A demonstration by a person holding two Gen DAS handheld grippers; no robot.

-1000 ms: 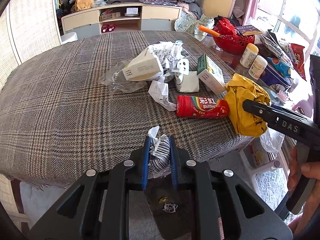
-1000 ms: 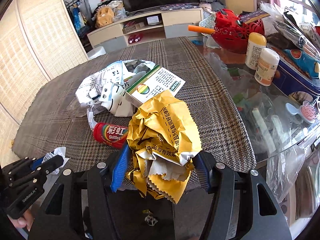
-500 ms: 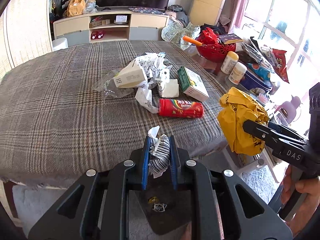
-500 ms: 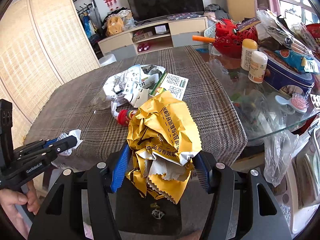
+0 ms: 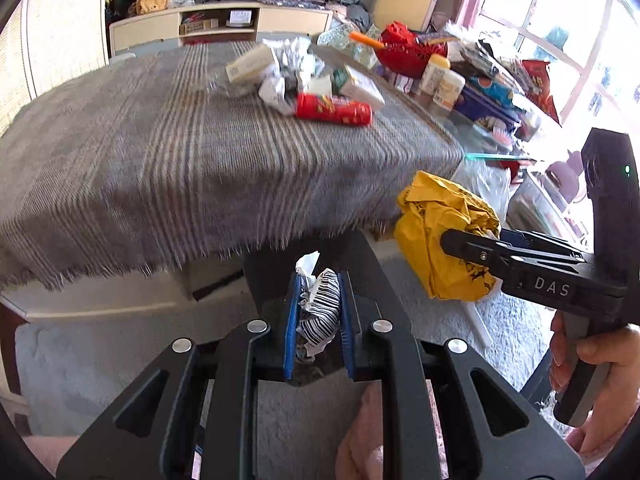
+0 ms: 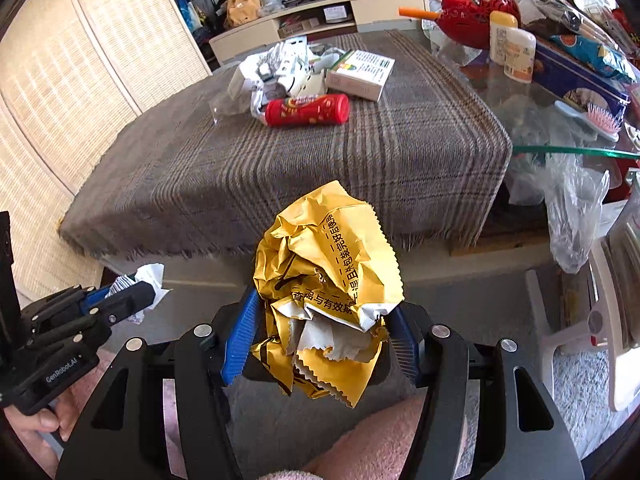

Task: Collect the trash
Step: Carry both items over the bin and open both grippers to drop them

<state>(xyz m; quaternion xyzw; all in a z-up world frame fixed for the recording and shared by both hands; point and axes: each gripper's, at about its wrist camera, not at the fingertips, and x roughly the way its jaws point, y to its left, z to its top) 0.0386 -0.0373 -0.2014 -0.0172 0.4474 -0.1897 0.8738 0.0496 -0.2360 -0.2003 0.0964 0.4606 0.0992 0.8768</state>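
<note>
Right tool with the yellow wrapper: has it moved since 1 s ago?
Yes. The right tool, shut on the crumpled yellow wrapper, has pulled back off the plaid-covered table; it was above the cloth, now below the fringe edge.

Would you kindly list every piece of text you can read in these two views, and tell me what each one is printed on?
"DAS": on the side of the right gripper.
"GenRobot.AI": on the body of the left gripper.
Black Chinese print, including "食品与有效期": on the crumpled yellow wrapper; the rest is too creased to read.
Red tube: label too blurred.
White and green box: print too small.
Striped wrapper: a barcode only.
</note>
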